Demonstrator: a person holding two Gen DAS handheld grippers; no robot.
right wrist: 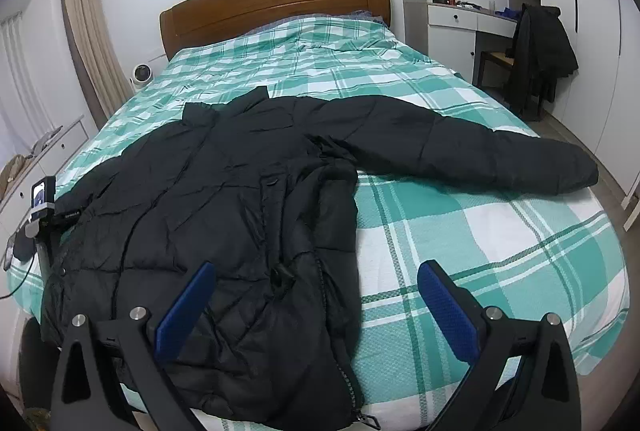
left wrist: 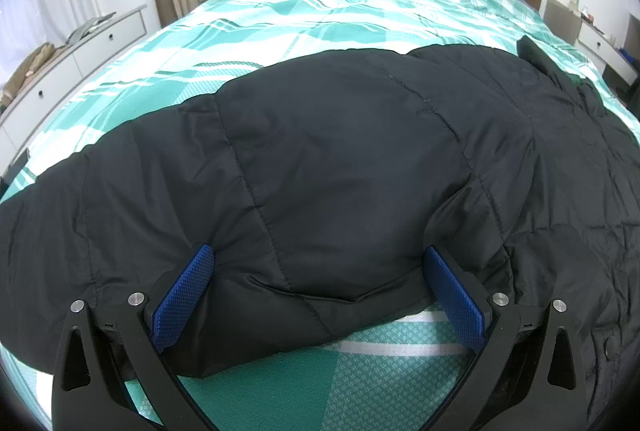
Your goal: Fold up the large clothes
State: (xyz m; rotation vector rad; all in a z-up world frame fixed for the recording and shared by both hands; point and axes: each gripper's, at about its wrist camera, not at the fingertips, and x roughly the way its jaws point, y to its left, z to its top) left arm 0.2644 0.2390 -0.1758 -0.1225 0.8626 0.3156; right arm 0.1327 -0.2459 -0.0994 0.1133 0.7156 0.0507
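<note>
A black puffer jacket lies spread on a bed with a teal plaid cover, collar toward the headboard. One sleeve stretches out to the right. In the left wrist view, my left gripper stands open and straddles the other sleeve, a blue pad on each side of the padded cloth. My right gripper is open over the jacket's lower front edge by the zipper, its left finger above the black cloth and its right finger above the bare cover.
A wooden headboard closes the far end. A white desk and a chair draped with a dark coat stand at the right. A small white fan and a low dresser sit left of the bed.
</note>
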